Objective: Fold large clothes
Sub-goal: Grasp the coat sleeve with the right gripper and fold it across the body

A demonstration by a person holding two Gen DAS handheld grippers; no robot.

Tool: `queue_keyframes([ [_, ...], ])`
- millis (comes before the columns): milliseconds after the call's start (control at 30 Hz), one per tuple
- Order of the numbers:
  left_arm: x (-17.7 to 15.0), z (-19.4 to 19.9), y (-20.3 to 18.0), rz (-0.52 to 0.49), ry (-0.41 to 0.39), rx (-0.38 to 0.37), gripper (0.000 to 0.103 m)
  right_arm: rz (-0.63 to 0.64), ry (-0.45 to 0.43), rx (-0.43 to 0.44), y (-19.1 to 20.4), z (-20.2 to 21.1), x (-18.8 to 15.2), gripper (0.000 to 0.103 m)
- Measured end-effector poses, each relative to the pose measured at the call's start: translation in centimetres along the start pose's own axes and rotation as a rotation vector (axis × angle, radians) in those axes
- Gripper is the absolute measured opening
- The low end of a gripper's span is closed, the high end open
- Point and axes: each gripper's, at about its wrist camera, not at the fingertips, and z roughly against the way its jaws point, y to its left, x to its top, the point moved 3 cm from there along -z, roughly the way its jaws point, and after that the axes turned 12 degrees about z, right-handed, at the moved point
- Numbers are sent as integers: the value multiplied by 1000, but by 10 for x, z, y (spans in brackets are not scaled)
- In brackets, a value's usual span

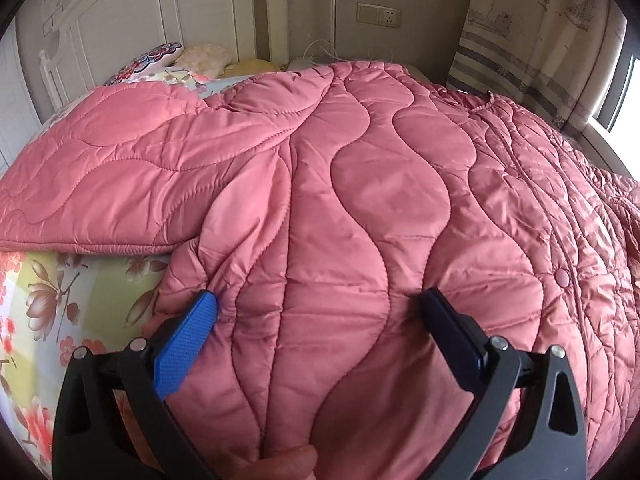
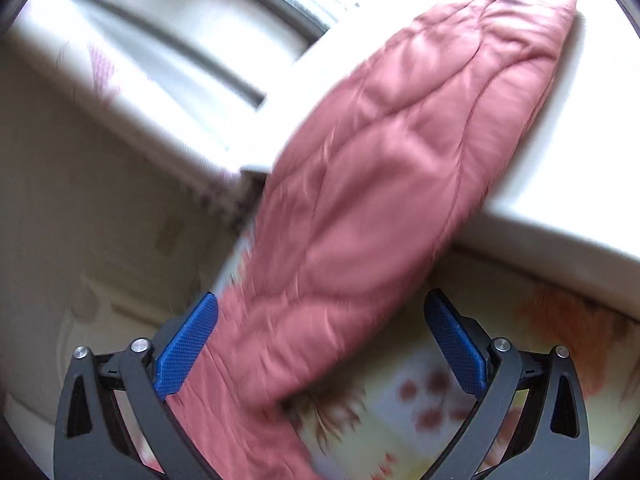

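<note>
We see a pink quilted coat [image 1: 360,200] spread over a floral bed [image 1: 52,300]. The left gripper [image 1: 318,304] has its fingers [image 1: 188,340] wide apart, pressing into the coat's near edge with a fold bulging between them, not pinched. The right gripper [image 2: 320,312] is also wide open; a sleeve [image 2: 380,168] runs between its fingers, brushing the left one and clear of the other. The sleeve's far end lies on a white ledge [image 2: 560,184]. Bare sheet shows left of the coat.

One pink quilted coat [image 1: 360,208], one floral bedsheet [image 1: 80,292], two pillows [image 1: 152,60], one wall socket panel [image 1: 378,15], one striped curtain [image 1: 532,40], one white headboard [image 1: 132,16], two grippers [image 1: 320,308]
</note>
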Motion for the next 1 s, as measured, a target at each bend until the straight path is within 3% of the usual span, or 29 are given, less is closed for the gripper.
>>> queue_keyframes([
  [33, -2, 2, -2, 0, 1, 0, 101, 19, -32, -18, 2, 4, 3, 81],
  [100, -3, 3, -2, 0, 2, 0, 101, 78, -63, -67, 7, 6, 9, 53],
  [200, -2, 2, -1, 0, 1, 0, 101, 231, -148, -180, 32, 15, 13, 28],
  [267, -1, 1, -1, 0, 0, 0, 101, 407, -190, -235, 66, 21, 6, 28],
  [333, -1, 1, -1, 0, 0, 0, 101, 679, -233, -265, 121, 22, -12, 28],
  [433, -1, 0, -1, 0, 0, 0, 101, 1150, -239, -241, 204, 14, -78, 29],
  [500, 0, 0, -1, 1, 0, -1, 101, 1486, -217, -219, 245, 3, -146, 32],
  [533, -1, 0, -1, 2, 0, -2, 101, 1592, -190, -200, 254, -2, -173, 39],
  [600, -2, 2, -1, 4, 0, -4, 101, 1823, -92, -151, 256, -12, -241, 71],
  [667, -2, 2, -1, 4, 0, -6, 101, 1938, 8, -125, 244, -24, -284, 74],
  [700, -2, 2, -1, 5, 0, -6, 101, 1911, 13, -108, 243, -23, -287, 62],
  [733, -2, 2, -1, 5, 0, -6, 101, 1839, 40, -105, 239, -23, -279, 62],
  [767, -1, 2, -1, 4, 0, -5, 101, 1768, 69, -101, 235, -21, -268, 70],
  [800, -2, 2, -1, 4, 0, -5, 101, 1695, 87, -89, 231, -18, -254, 83],
  [1000, -2, 2, -1, 5, 0, -6, 101, 1218, 180, 122, 197, 17, -181, 87],
])
